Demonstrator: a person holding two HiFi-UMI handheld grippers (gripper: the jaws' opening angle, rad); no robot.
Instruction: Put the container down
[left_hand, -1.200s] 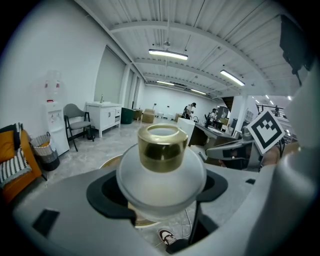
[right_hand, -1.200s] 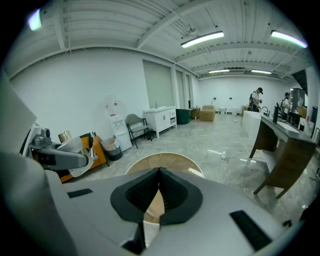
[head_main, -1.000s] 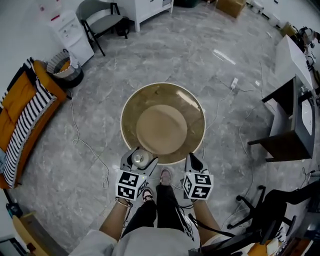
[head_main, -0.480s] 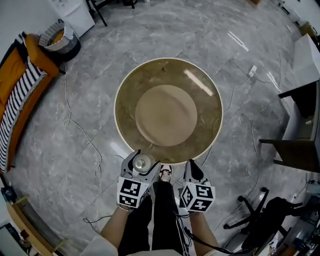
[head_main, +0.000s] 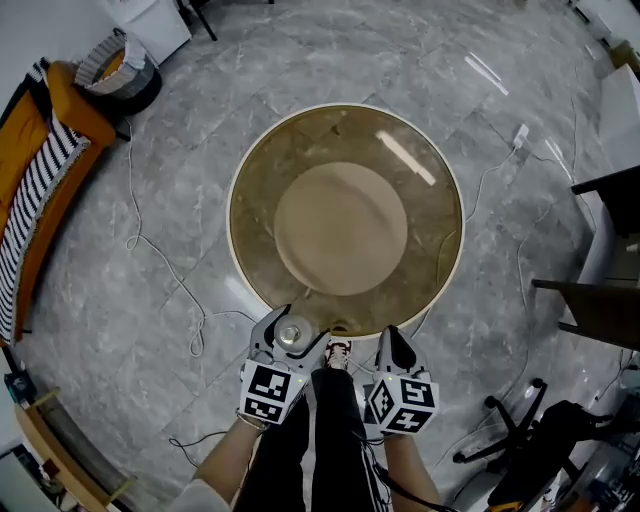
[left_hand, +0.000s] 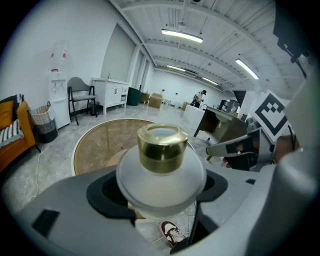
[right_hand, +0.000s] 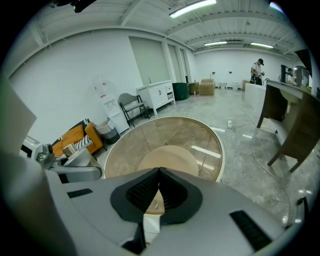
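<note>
A frosted white round container (head_main: 291, 334) with a gold cap (left_hand: 162, 147) sits upright between the jaws of my left gripper (head_main: 287, 338), which is shut on it. In the left gripper view the container (left_hand: 161, 172) fills the gap between the dark pads. It hangs at the near rim of the round glass table (head_main: 262, 180). My right gripper (head_main: 393, 345) is beside it to the right, also at the near rim. Its jaws meet at the tip (right_hand: 159, 175) and hold nothing.
The table has a tan round base (head_main: 340, 228) under the glass. An orange sofa with a striped blanket (head_main: 40, 170) and a basket (head_main: 120, 65) stand at the left. Cables (head_main: 165, 280) lie on the floor. A dark desk (head_main: 600, 300) and an office chair (head_main: 540, 450) are at the right.
Both grippers have sunk toward the table, which now looks larger and nearer. The container stays in the left gripper.
</note>
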